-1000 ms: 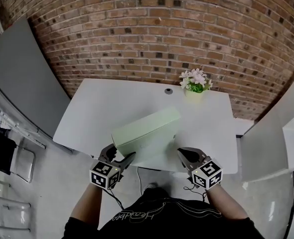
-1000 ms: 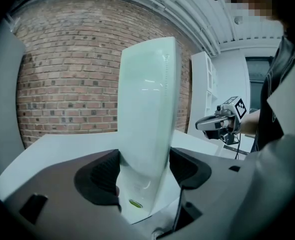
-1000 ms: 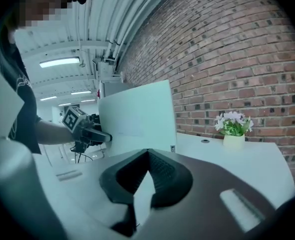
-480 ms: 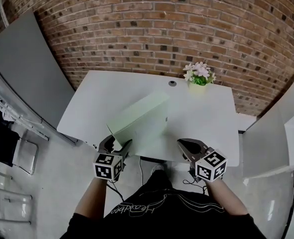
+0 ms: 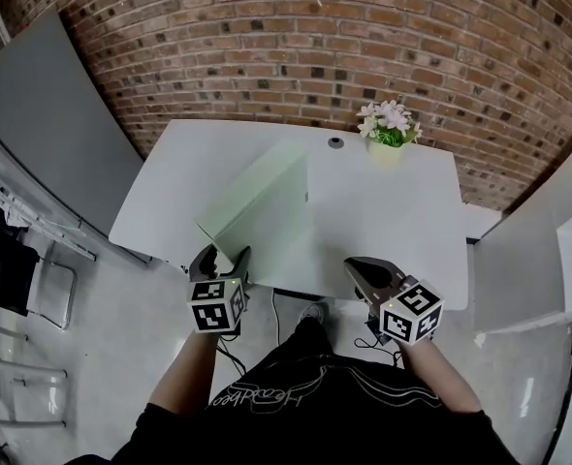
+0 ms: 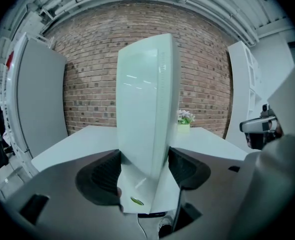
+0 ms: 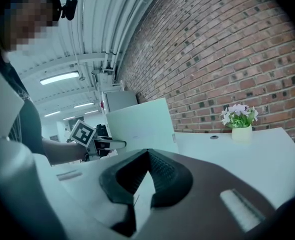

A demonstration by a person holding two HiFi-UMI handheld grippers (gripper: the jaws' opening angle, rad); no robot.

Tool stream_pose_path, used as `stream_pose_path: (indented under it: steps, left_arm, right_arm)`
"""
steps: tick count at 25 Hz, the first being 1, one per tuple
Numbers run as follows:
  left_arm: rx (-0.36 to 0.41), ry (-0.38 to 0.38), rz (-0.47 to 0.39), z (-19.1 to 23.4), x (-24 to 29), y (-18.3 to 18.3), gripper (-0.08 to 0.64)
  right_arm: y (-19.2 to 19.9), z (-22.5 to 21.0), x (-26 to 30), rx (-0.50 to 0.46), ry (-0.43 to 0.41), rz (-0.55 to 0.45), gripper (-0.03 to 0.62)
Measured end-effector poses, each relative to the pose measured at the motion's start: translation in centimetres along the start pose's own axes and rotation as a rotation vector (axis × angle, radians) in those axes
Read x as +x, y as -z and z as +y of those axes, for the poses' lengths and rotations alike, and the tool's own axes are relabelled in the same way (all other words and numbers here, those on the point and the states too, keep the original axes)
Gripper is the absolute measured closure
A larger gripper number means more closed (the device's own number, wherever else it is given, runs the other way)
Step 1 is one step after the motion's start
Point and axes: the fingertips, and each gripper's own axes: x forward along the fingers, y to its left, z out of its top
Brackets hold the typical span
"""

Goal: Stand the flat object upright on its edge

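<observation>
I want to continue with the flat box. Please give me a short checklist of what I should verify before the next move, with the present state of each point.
1. Grip of the left gripper on the box: ok, both pads press its near end.
2. Box fully vertical: cannot tell; it is raised steeply.
3. Lower edge of the box resting on the table: cannot tell from these views.
4. The right gripper out of the way: ok, shut, empty, apart from the box.
5. The flower pot clear of the box: ok, it stands apart at the far edge.
</observation>
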Motion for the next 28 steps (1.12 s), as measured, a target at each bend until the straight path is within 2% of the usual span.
stream_pose_path:
  steps: [9,28]
  left_arm:
    - [-0.065,-0.136,0.012,0.2,1.6,-0.5,0.258]
    - [-0.103,-0.231,0.018,1.1,10.8,-5.3,0.258]
  right_arm:
    - [0.0,-1.1,1.0,0.031,-0.006,0.0,0.586]
    - [-2.0,-9.6,4.2,0.09,0.068,0.019,0.586]
